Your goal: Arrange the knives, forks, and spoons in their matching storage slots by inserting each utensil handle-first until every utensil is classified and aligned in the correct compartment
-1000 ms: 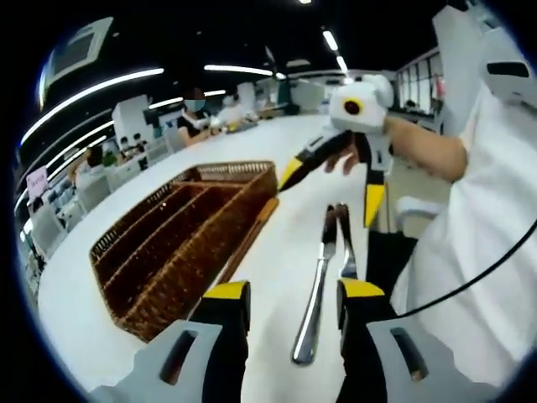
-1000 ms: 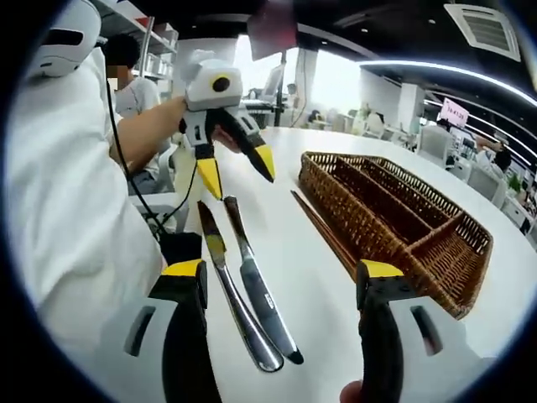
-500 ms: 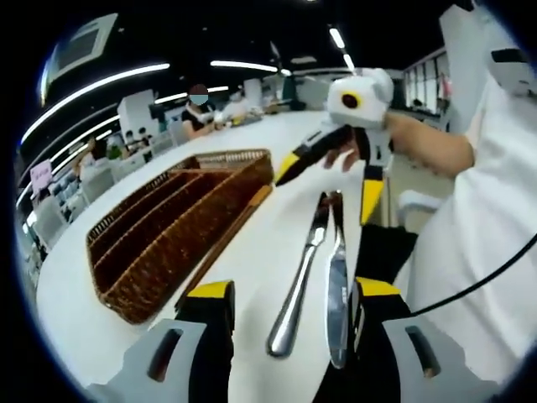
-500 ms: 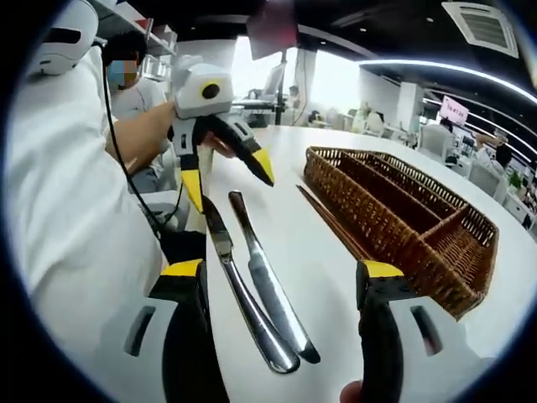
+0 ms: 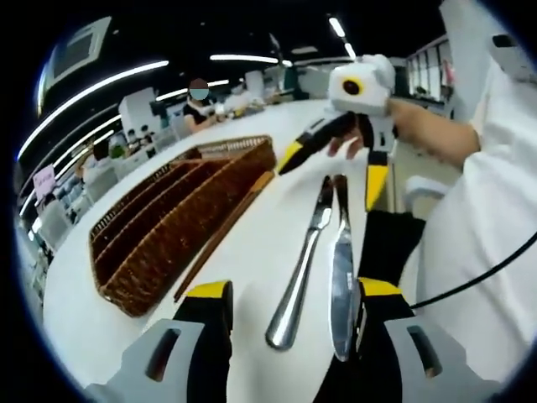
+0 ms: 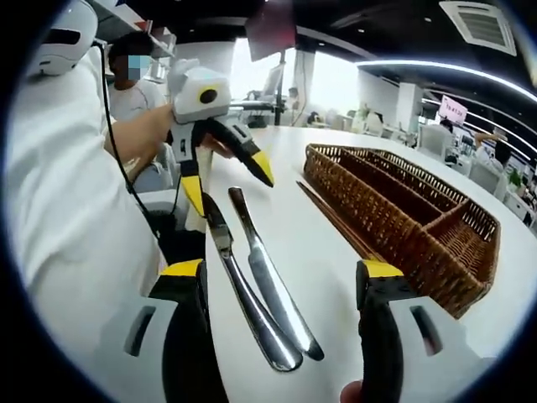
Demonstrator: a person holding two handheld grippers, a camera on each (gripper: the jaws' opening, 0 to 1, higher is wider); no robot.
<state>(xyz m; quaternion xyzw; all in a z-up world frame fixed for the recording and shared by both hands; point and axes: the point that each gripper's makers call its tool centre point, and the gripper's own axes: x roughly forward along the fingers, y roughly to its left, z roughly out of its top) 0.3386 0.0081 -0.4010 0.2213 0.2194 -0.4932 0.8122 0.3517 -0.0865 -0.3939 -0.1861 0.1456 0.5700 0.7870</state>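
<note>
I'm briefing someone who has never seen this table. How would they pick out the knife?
On the white table, beside the wicker tray, two metal utensils lie side by side. The knife is the one farther from the tray, with a broad flat blade; its neighbour, the fork, has tines and a slim rounded handle.

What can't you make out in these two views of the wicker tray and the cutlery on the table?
- Long slots of the brown wicker cutlery tray: the left gripper view looks across its walls, so their floors stay hidden.
- Silver fork: in the right gripper view its prongs lie far off and foreshortened, too small to count.
- Thin brown sticks beside the tray: too slim to tell what they are.
- Silver table knife: blade edge blurred.
</note>
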